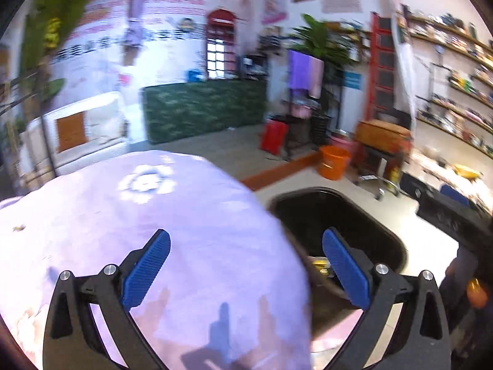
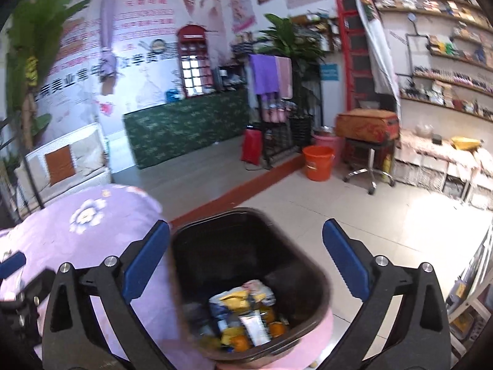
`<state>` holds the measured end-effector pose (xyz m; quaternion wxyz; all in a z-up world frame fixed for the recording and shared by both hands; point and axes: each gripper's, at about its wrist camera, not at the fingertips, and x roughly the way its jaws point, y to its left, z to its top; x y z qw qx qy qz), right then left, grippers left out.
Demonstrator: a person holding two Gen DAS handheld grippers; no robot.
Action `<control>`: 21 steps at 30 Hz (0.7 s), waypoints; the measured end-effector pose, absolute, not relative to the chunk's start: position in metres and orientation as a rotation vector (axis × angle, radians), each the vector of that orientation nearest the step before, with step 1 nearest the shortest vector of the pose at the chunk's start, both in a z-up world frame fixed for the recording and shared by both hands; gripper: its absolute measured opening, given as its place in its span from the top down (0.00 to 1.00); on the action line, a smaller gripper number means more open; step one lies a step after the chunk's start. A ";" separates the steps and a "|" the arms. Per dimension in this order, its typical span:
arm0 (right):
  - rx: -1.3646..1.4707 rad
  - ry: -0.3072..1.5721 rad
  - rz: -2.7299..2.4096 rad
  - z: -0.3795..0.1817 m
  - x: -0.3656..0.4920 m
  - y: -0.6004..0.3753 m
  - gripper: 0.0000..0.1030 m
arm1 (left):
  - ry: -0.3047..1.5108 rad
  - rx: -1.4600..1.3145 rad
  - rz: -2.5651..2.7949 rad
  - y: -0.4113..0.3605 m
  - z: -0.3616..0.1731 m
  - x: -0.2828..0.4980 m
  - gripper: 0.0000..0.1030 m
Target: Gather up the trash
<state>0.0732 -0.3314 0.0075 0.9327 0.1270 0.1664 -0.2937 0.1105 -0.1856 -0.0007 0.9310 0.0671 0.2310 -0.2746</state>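
A black trash bin (image 2: 246, 265) stands on the floor beside a table covered with a lilac flowered cloth (image 2: 92, 231). It holds several wrappers and orange pieces of trash (image 2: 246, 317). My right gripper (image 2: 246, 246) is open and empty, directly above the bin. My left gripper (image 1: 246, 256) is open and empty over the right edge of the cloth (image 1: 154, 231), with the bin (image 1: 339, 225) under its right finger. A tiny scrap (image 1: 19, 228) lies on the cloth at far left. The left gripper's finger (image 2: 12, 263) shows in the right wrist view.
An orange bucket (image 2: 317, 162) and a pink one stand beyond the bin near a stool (image 2: 366, 141). A green-covered counter (image 2: 185, 129), a red bag (image 2: 251, 149), a towel rack, plants, a white bench (image 2: 61, 163) and wall shelves ring the tiled floor.
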 end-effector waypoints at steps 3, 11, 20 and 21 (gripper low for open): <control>0.264 0.340 -0.536 0.004 0.073 -0.304 0.05 | 0.471 0.100 -0.500 -0.159 0.001 0.109 0.05; 0.224 0.344 -0.490 -0.001 0.061 -0.256 0.05 | 0.428 0.072 -0.413 -0.120 0.000 0.085 0.05; 0.173 0.300 -0.472 0.004 0.036 -0.229 0.05 | 0.397 0.036 -0.332 -0.092 0.002 0.065 0.05; 0.172 0.297 -0.467 0.004 0.034 -0.227 0.05 | 0.393 0.032 -0.324 -0.090 0.003 0.062 0.05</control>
